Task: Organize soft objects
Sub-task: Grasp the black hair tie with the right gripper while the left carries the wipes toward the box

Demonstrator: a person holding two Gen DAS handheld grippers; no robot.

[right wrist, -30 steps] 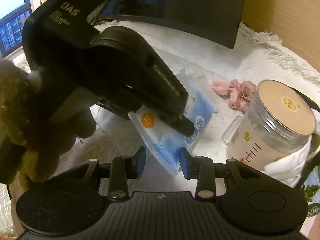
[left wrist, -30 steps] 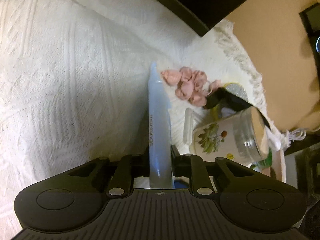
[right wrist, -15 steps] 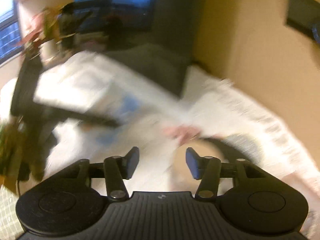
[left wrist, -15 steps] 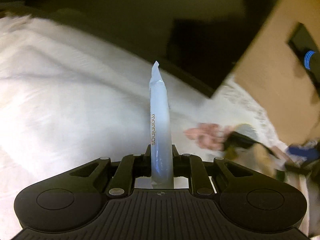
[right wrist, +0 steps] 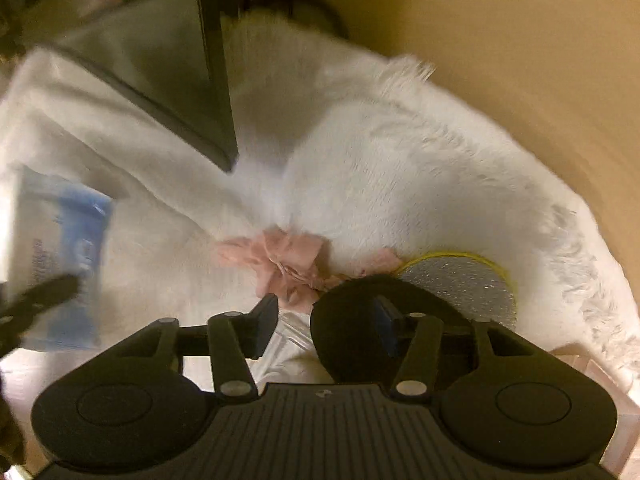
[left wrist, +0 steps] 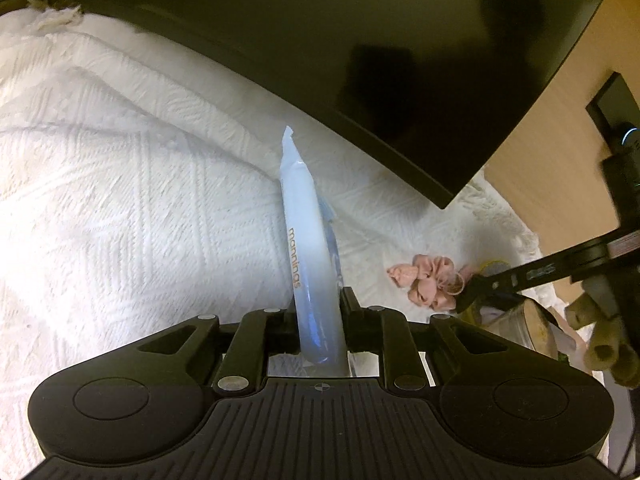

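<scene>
The tissue pack (left wrist: pixel 310 248), a pale blue plastic packet with "mannings" printed along its edge, stands on its narrow side between the two fingers of the left gripper (left wrist: pixel 320 312), which are clamped against it from both sides. It is held above the white woven cloth (left wrist: pixel 132 208), its sealed tip pointing toward the far side. In the right wrist view the same pack (right wrist: pixel 60 256) appears blurred at the left edge, with a dark finger (right wrist: pixel 40 296) of the left gripper across its near end.

To the right of the pack, well apart from it, a pink scrunchie (left wrist: pixel 426 282) lies on the cloth. The right wrist view shows the scrunchie (right wrist: pixel 286 266) just beyond the right gripper (right wrist: pixel 324 324), whose fingers stand apart with nothing gripped between them. A round black object (right wrist: pixel 360 308) covers most of the right finger, and just right of the scrunchie lies a glittery silver disc with a yellow rim (right wrist: pixel 460 284).

A dark monitor (left wrist: pixel 360 48) hangs over the far part of the cloth. At the right edge of the left wrist view a black bar (left wrist: pixel 540 272) of the other gripper reaches in toward the scrunchie, with a jar (left wrist: pixel 516 324) partly visible beneath it. A tan wall (right wrist: pixel 500 40) stands behind the fringed edge of the cloth
</scene>
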